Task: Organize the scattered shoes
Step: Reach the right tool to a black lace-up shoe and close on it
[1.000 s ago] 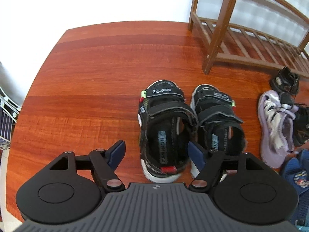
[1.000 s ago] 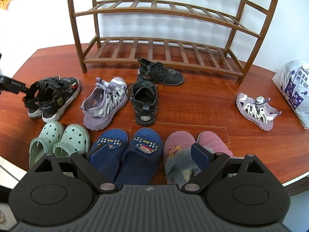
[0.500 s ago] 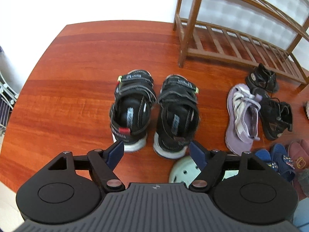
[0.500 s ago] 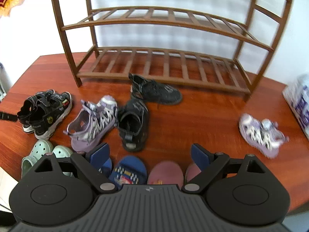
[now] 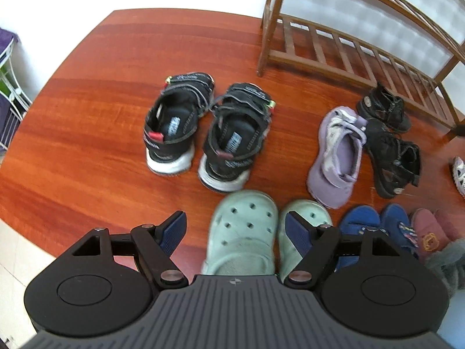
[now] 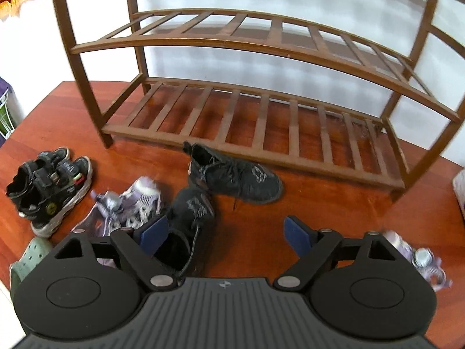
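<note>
My left gripper (image 5: 234,221) is open and hovers over a pair of pale green clogs (image 5: 244,232); nothing is held. Beyond them stand two black sandals (image 5: 174,125) side by side. A lilac sneaker (image 5: 337,157) and two black shoes (image 5: 395,157) lie to the right. My right gripper (image 6: 226,224) has its jaws closing, still wide, with only bare floor between them. One black shoe (image 6: 191,209) lies by its left finger, the other (image 6: 241,180) just ahead. The wooden shoe rack (image 6: 261,49) stands behind with bare shelves.
Blue slippers (image 5: 375,221) and pink slippers (image 5: 430,229) sit at the near right. A second lilac sneaker (image 6: 421,258) lies apart on the right. A white bag (image 6: 460,186) shows at the right edge. A wire stand (image 5: 8,87) is off the left.
My left gripper drew back and rightwards from the black sandals, bringing the green clogs under it. My right gripper moved forward towards the rack, over the black shoes; the slippers left its view.
</note>
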A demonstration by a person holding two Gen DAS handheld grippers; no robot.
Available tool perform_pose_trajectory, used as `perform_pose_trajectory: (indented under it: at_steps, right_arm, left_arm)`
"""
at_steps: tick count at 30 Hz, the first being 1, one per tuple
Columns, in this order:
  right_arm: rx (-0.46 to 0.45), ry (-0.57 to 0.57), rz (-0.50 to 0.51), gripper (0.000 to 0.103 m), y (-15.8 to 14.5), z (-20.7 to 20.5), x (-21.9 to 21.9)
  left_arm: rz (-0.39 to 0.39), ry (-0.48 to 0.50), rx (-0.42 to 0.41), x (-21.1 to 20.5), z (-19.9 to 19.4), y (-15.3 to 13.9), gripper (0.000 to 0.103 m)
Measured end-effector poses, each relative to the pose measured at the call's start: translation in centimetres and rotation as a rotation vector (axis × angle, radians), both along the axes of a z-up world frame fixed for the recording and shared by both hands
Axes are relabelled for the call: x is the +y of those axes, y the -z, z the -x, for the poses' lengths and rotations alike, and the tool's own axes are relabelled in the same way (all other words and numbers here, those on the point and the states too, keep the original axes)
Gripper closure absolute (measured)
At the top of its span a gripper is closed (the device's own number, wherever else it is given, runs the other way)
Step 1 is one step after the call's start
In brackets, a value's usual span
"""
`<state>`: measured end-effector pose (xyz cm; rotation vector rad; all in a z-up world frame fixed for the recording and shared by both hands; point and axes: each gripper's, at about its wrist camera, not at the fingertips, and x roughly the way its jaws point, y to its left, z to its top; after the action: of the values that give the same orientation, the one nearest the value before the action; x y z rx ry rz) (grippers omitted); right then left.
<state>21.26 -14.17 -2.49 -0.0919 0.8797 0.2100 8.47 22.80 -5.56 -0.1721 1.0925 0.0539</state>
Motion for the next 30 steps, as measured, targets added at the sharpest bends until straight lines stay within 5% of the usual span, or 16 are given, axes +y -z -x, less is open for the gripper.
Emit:
perform_pose_trajectory:
  at_steps: [12,25,30]
  right_arm:
    - [0.154,-0.007,-0.088,0.018,5.4,-10.8,1.1]
    - [0.274,-0.306,-0.004,0.019,8.3,-6.5,3.7]
    - [0.27,-0.36,0.051,0.031,9.5,-5.1,4.2]
  left_arm:
    - [0.007,-0.098,0.023,-2.7,2.9,0.1,0.026]
    - [0.002,-0.218,0.026,-2.5,4.5,0.4,0.026]
    - [-0.019,-0.199,0.009,-3.6,4.3,-0.1,0.026]
